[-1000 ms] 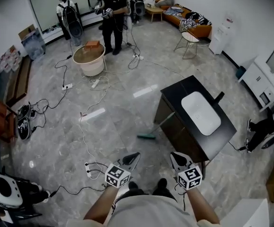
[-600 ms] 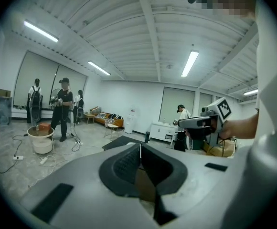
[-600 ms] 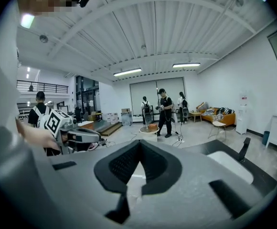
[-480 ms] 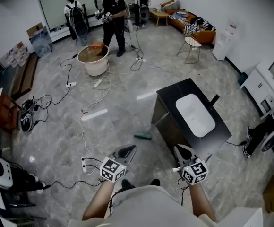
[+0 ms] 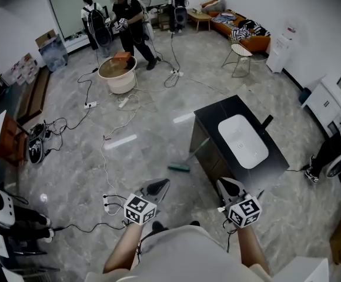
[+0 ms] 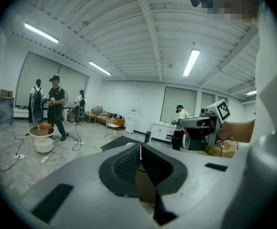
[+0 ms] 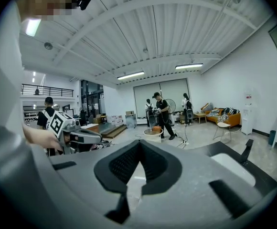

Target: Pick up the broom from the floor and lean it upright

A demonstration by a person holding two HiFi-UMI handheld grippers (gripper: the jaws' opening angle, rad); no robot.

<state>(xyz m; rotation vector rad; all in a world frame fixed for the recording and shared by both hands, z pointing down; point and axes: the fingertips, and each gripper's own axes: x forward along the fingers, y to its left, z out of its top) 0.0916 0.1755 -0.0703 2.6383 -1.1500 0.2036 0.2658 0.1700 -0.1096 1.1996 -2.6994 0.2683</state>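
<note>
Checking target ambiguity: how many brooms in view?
1. The broom is by the left side of the black sink cabinet, its green head on the floor. Another could hide behind the cabinet.

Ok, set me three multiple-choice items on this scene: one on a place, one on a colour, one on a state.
1. Where is the broom?
A. Held in a gripper
B. On top of the cabinet
C. On the floor beside the black cabinet

2. What colour is the broom's head?
A. Red
B. Green
C. Yellow

3. How do the left gripper and the right gripper stand?
A. Both shut, nothing between the jaws
B. Both wide open
C. Left shut on the broom, right open

Answers:
1 C: the head view shows its head on the floor, by the cabinet's side.
2 B: the head shows green against the grey floor.
3 A: each gripper view shows its jaws together and empty.
</note>
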